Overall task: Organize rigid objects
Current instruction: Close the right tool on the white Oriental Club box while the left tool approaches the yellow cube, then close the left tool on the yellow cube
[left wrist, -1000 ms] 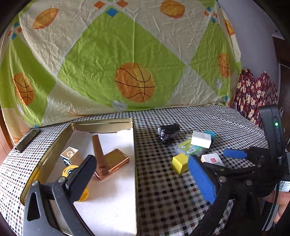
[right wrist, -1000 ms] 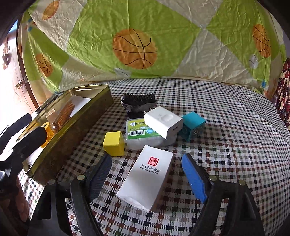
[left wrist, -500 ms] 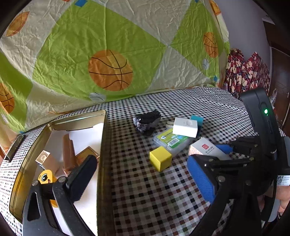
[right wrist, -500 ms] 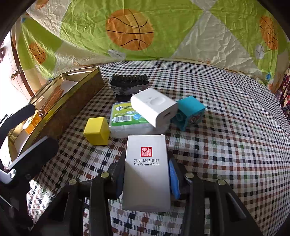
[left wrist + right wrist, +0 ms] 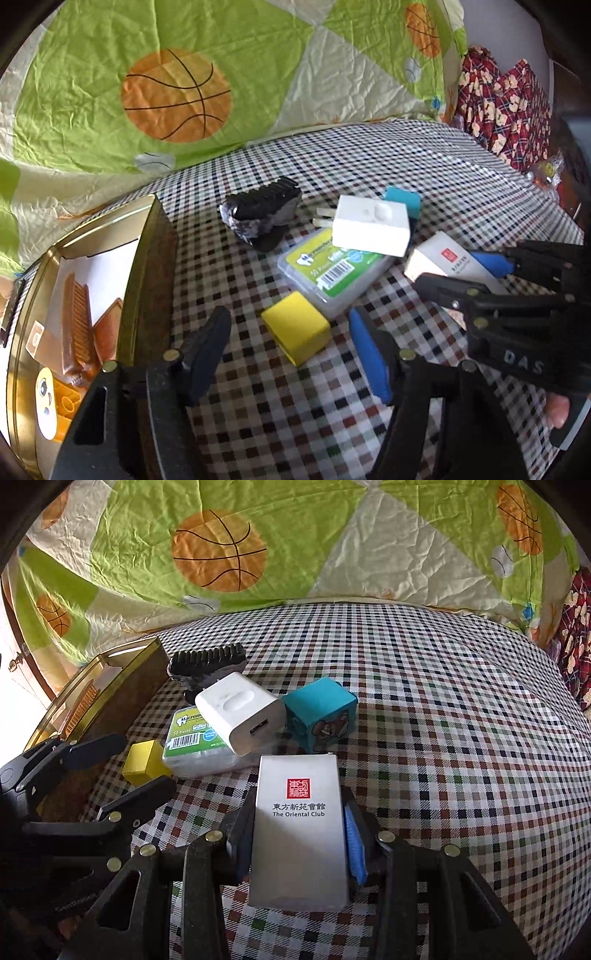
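The right gripper (image 5: pixel 295 834) is clamping its two pads against the long sides of a white card box (image 5: pixel 299 830) printed "The Oriental Club", the blue pad (image 5: pixel 352 840) pressing on one side and the dark pad on the other. Whether the box is lifted off the checked tablecloth (image 5: pixel 461 720) or resting on it cannot be told.

The left gripper (image 5: pixel 291 354) is hanging with its jaws spread wide and holding nothing. A yellow cube (image 5: pixel 295 330) is lying on the cloth between its dark finger (image 5: pixel 207 347) and its blue finger (image 5: pixel 369 354), touching neither.

Just beyond the cube, a clear floss-pick case (image 5: pixel 332 269) with a green label is lying flat, and a white charger plug (image 5: pixel 369 225) is leaning on top of it. A teal cartoon block (image 5: pixel 321 712) is sitting just beside the charger, and a black bristled brush (image 5: pixel 262 214) is lying farther toward the far edge of the tabletop.

Along the left edge of the tabletop a gold tin tray (image 5: pixel 147 236) is standing open, holding a copper-coloured comb (image 5: pixel 75 325) and a yellow toy piece (image 5: pixel 46 402).
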The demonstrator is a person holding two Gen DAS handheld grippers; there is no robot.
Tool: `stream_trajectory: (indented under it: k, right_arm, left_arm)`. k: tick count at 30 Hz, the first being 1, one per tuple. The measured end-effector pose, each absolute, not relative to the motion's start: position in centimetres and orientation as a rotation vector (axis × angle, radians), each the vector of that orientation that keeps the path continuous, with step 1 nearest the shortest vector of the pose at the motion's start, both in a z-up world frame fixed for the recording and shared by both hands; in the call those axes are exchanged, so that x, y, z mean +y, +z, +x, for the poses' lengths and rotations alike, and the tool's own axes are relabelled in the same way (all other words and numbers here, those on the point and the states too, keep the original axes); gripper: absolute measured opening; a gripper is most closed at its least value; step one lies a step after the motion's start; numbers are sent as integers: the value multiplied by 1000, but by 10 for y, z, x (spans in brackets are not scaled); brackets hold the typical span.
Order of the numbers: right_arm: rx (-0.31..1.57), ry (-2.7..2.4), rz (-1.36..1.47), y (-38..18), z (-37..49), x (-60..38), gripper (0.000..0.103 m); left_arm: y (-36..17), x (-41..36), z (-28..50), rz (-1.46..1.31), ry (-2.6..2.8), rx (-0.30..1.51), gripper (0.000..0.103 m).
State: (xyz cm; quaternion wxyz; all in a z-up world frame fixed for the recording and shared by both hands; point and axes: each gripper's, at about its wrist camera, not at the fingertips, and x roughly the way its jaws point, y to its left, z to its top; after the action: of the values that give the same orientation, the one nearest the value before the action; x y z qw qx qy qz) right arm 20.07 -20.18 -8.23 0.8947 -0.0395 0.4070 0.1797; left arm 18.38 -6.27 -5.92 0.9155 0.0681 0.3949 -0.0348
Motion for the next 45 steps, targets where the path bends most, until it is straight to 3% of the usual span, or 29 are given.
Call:
stream_trajectory:
  k: [2, 5, 6, 45]
  right_arm:
    - [844, 373, -82, -82, 201, -201, 44]
    - [845, 375, -79, -83, 201, -201, 44]
    - [844, 376, -80, -83, 201, -201, 44]
    - [669, 395, -80, -59, 178, -203, 44]
  left_arm:
    - [-63, -62, 191, 117, -90, 848, 61]
    - [-67, -56, 196, 74, -113, 879, 37]
    - [-68, -55, 196, 69, -112, 879, 35]
    - [-39, -52, 168, 69, -36, 659, 35]
